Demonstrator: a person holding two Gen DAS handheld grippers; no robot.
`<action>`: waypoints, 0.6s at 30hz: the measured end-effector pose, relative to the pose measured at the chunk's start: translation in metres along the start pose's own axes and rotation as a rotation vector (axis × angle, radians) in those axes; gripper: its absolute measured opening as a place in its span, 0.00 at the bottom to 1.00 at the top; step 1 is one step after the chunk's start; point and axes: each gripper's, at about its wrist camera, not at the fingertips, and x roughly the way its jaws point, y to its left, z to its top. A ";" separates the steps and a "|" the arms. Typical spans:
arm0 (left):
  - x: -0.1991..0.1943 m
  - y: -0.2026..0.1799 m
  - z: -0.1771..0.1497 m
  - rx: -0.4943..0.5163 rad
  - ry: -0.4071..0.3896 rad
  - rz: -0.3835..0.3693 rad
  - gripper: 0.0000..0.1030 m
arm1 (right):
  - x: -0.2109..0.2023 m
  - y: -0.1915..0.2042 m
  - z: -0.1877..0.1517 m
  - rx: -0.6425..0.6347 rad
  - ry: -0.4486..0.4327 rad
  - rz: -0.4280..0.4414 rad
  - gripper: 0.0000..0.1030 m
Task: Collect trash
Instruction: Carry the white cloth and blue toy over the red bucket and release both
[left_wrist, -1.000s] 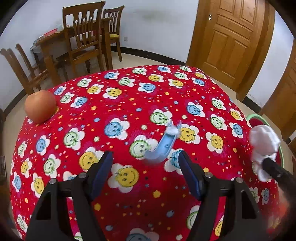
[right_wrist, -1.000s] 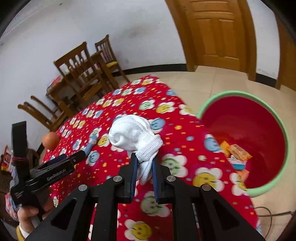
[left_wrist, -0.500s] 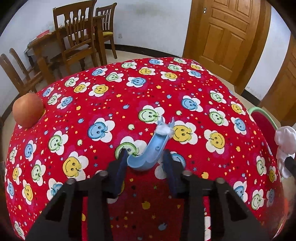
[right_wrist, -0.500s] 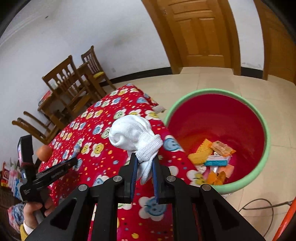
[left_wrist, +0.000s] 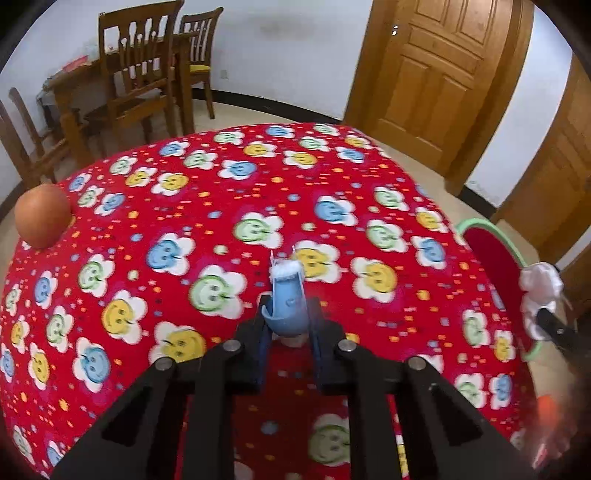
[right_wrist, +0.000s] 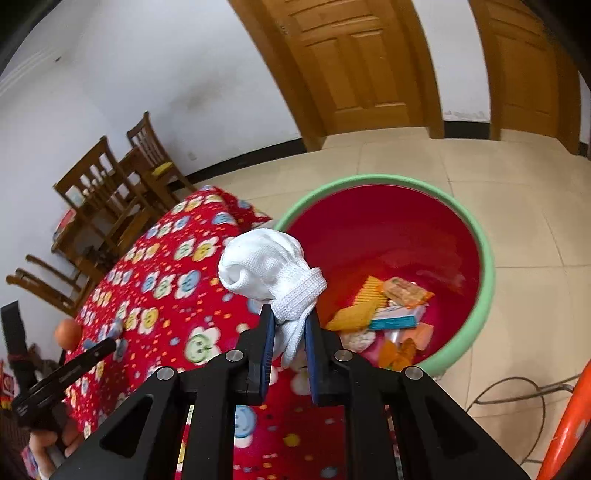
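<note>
My left gripper (left_wrist: 289, 325) is shut on a light blue plastic scoop (left_wrist: 287, 302) with a white wad at its far tip, just above the red smiley tablecloth (left_wrist: 207, 206). My right gripper (right_wrist: 289, 328) is shut on a balled white sock (right_wrist: 267, 267), held near the table's edge beside a red bin with a green rim (right_wrist: 487, 273) on the floor. The bin holds several snack wrappers (right_wrist: 388, 310). In the left wrist view the sock (left_wrist: 539, 291) and the bin (left_wrist: 491, 251) show at the right edge.
An orange fruit (left_wrist: 42, 216) sits at the table's far left edge; it also shows in the right wrist view (right_wrist: 67, 332). Wooden chairs and a table (left_wrist: 122, 85) stand behind. Wooden doors (left_wrist: 436, 74) line the wall. A cable (right_wrist: 517, 398) lies on the tiled floor.
My left gripper closed on the blue scoop and raised it upright. My right gripper carried the sock from over the table toward the red bin.
</note>
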 end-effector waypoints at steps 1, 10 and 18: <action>0.000 -0.003 0.000 0.004 0.001 -0.006 0.17 | 0.000 -0.004 0.001 0.008 0.001 -0.008 0.16; -0.004 -0.018 -0.003 0.016 0.006 -0.026 0.17 | -0.004 -0.024 0.004 0.044 -0.017 -0.033 0.16; -0.021 -0.043 0.005 0.045 -0.029 -0.078 0.17 | -0.003 -0.039 0.006 0.087 -0.007 -0.032 0.22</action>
